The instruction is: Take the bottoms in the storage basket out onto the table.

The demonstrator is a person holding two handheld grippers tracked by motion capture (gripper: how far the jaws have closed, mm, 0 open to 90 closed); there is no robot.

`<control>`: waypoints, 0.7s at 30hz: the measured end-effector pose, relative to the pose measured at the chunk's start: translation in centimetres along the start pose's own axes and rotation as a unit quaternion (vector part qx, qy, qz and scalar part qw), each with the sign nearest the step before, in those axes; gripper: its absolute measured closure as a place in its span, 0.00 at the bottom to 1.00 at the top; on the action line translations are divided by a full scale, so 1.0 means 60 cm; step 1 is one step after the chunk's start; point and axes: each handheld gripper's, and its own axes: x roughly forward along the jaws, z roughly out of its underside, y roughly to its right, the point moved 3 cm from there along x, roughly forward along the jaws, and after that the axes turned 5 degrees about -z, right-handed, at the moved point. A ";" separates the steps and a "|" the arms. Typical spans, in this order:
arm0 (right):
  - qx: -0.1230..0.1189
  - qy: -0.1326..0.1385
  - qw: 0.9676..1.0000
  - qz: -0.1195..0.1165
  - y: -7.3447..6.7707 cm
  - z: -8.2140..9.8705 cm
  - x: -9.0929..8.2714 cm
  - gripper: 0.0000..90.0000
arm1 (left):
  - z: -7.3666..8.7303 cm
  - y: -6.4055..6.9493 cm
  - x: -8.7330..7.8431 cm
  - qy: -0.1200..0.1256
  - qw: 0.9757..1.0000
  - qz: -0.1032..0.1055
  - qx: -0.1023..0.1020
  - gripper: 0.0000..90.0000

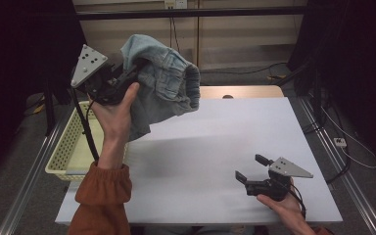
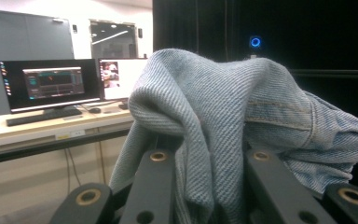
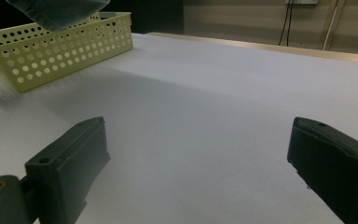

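Right gripper (image 1: 249, 168): nearest the person, low over the white table (image 1: 235, 132) at its near right corner; jaws spread wide with nothing between them. In the right gripper view only bare tabletop lies between the two black jaws. Judged to be waiting its turn, kept low and clear of the cloth.
Left gripper (image 1: 127, 78): lifted high at the left, above the table's left edge; jaws pinching a fold of the denim garment (image 1: 164, 85). In the left gripper view the cloth (image 2: 223, 116) bunches between and over the jaws.
Denim garment: airborne, hanging from the left gripper, elastic waistband drooping to the right, lower edge above the basket and table margin. Held up probably so it hangs free before being laid on the table.
Yellow basket (image 1: 67, 147): perforated, at the table's left edge below the lifted cloth; likely the source bin.
Far background: monitors (image 2: 51, 84) on a desk.
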 end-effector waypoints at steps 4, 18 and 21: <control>0.001 0.001 1.000 0.001 0.000 0.000 0.000 0.05 | 0.007 0.011 0.011 -0.002 1.000 0.009 -0.008 0.89; 0.000 -0.001 1.000 -0.001 0.000 0.001 -0.001 0.05 | 0.027 0.053 0.043 -0.020 0.999 0.037 -0.007 0.89; 0.001 0.000 1.000 -0.001 0.000 0.001 0.000 0.05 | 0.028 0.063 0.049 -0.021 0.999 0.046 -0.007 0.89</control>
